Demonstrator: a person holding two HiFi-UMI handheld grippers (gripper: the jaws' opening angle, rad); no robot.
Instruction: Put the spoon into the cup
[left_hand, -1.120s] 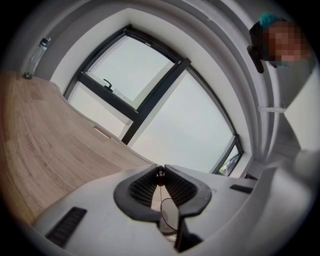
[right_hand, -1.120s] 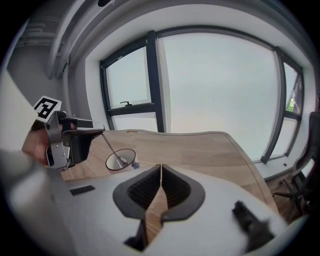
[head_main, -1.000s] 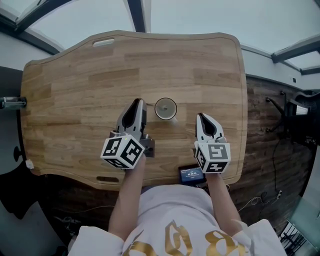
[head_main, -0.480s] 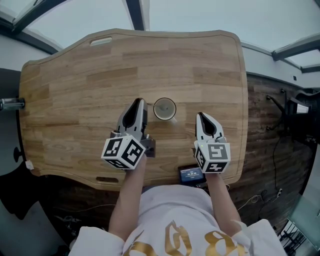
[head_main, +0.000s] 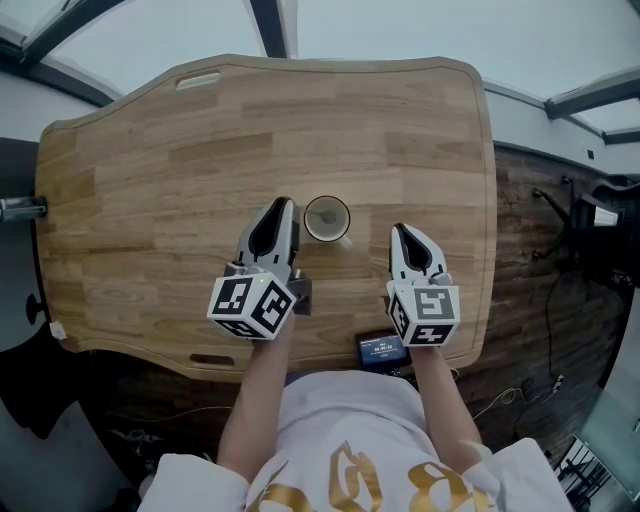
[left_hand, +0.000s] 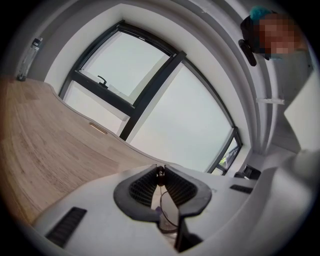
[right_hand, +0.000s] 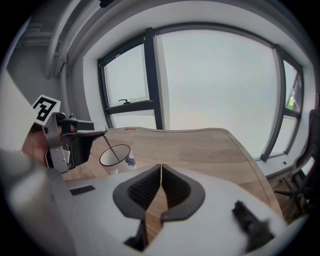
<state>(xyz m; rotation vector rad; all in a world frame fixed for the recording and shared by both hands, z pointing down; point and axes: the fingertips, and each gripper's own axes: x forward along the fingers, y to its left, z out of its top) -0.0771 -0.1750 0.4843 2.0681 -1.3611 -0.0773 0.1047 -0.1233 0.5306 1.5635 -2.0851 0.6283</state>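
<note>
Soft, even daylight fills your scene, coming from the large windows beyond the cup. The panes wash out to near-white in both gripper views. The wooden table around the cup is evenly lit, with no harsh glare and only faint, soft-edged shadows. Both gripper views are fisheye: the window frames behind the cup bow into curves, and the corners fall to black. Surfaces nearest each lens look soft, while the spoon above the cup reads as a thin dark line.
</note>
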